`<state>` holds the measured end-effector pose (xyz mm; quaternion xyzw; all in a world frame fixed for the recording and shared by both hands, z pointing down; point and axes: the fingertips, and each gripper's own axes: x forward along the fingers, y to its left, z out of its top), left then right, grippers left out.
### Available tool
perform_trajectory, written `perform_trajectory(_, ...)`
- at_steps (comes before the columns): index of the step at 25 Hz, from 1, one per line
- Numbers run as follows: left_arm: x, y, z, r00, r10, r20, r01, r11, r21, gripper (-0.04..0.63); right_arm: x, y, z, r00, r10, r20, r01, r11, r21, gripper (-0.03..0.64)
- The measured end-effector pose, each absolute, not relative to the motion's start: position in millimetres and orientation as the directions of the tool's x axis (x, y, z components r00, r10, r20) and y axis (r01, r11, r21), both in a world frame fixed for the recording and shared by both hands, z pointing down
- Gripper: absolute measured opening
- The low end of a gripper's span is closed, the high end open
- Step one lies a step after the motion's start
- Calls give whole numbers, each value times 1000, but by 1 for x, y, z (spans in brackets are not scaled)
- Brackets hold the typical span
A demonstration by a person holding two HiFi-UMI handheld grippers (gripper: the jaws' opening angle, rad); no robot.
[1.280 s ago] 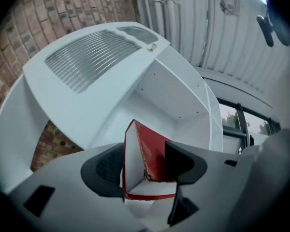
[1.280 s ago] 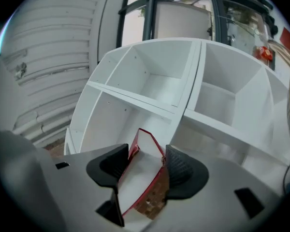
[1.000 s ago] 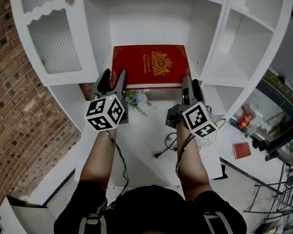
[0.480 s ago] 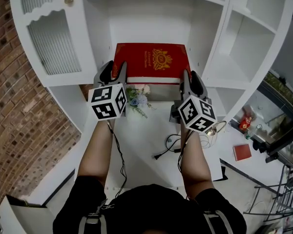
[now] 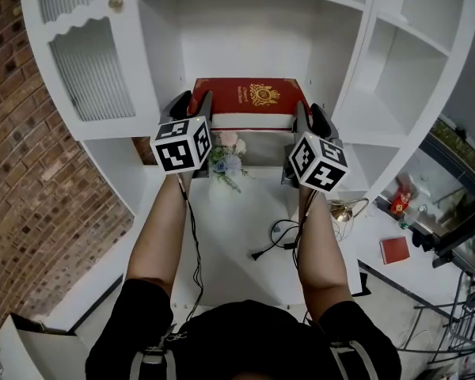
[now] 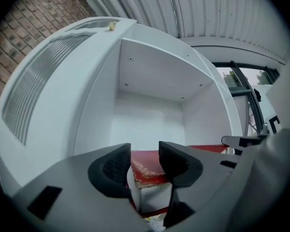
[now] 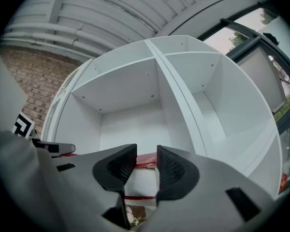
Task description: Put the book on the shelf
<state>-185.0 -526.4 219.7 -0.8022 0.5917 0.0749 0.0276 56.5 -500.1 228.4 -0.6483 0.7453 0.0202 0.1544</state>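
A thick red book (image 5: 249, 95) with a gold emblem hangs at the mouth of the white shelf's middle compartment (image 5: 245, 30), its white page edge facing me. My left gripper (image 5: 191, 103) is shut on the book's near left corner. My right gripper (image 5: 309, 115) is shut on its near right corner. In the left gripper view the red corner of the book (image 6: 146, 172) sits pressed between the dark pads of that gripper (image 6: 144, 162). The right gripper view shows the book's page edge (image 7: 141, 183) clamped in the right gripper (image 7: 146, 164).
A small bunch of pale flowers (image 5: 226, 161) lies on the white table just below the book. A black cable (image 5: 273, 240) curls on the table. A ribbed cabinet door (image 5: 87, 62) stands left, open side compartments (image 5: 396, 62) right, a brick wall far left.
Both grippers closed on the book's near corners. The book, which lay flat, has been raised and moved away from me, so its page edge now shows.
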Motion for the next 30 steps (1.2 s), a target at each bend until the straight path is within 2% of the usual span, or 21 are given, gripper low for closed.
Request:
perform_trajectory(9,-180,-542,222,279,-959,-45,-960,-280,6,190,58,-510,228,-100,-969,-226,-983,132,-130,144)
perform_trajectory(14,-182,-539,219,259,-963,-77,-965,-261,8,190,58,-511,227,-100,-972,-214,-982,132,-138,144)
perform_trajectory(21,-178,-500,207,221,-962,-160,-970,-199,-142,182,59,-484,212,-90,-951,-297,-989,120,-84,134)
perform_trajectory(25,-174,-465,210,237,-951,-199,-964,-203,-174,136,47,-457,211,-133,-933,-334,-985,162,-61,120)
perform_trajectory(30,-172,-425,240,227,-947,-225,-968,-194,-160,23,27,-426,243,-204,-930,-306,-971,231,-56,18)
